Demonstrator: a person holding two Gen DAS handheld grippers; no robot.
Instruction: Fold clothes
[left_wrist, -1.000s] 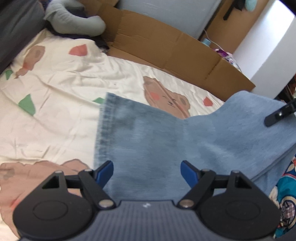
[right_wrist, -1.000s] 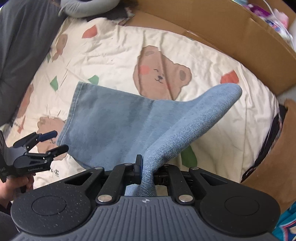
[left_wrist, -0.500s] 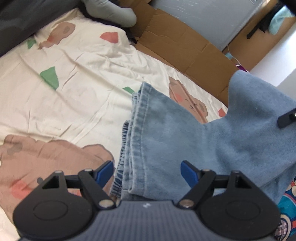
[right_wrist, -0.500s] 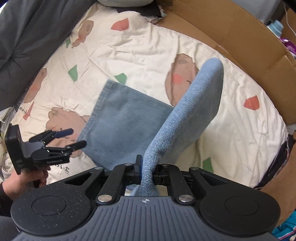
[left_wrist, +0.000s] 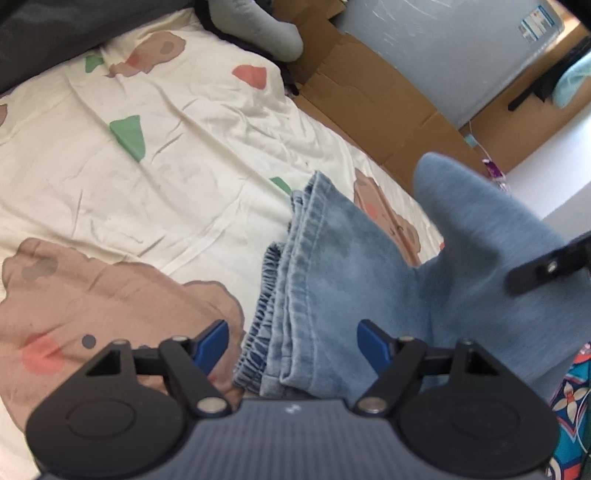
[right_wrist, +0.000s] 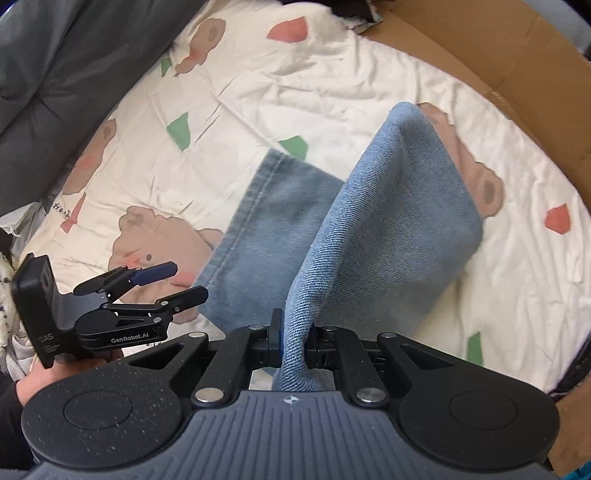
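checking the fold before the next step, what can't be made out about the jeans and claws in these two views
- Jeans, right wrist view: the lifted fold hides the cloth and bedsheet behind it.
- Right claw, same view: shut on the jeans; the pinched edge runs behind the claw body.
- Left claw, left wrist view: its body hides the near end of the stacked hems. Its jaws have just been closing, hems between, pads not touching.
- Both views: motion blur softens the denim.

A cream bedsheet (left_wrist: 177, 192) printed with brown bears and red and green patches covers the bed. Flattened brown cardboard (left_wrist: 369, 96) lines its edge toward 1 o'clock. A grey padded quilt (right_wrist: 62, 62) lies at 10 o'clock, and a pale grey stuffed cushion (left_wrist: 266, 33) at 12 o'clock.
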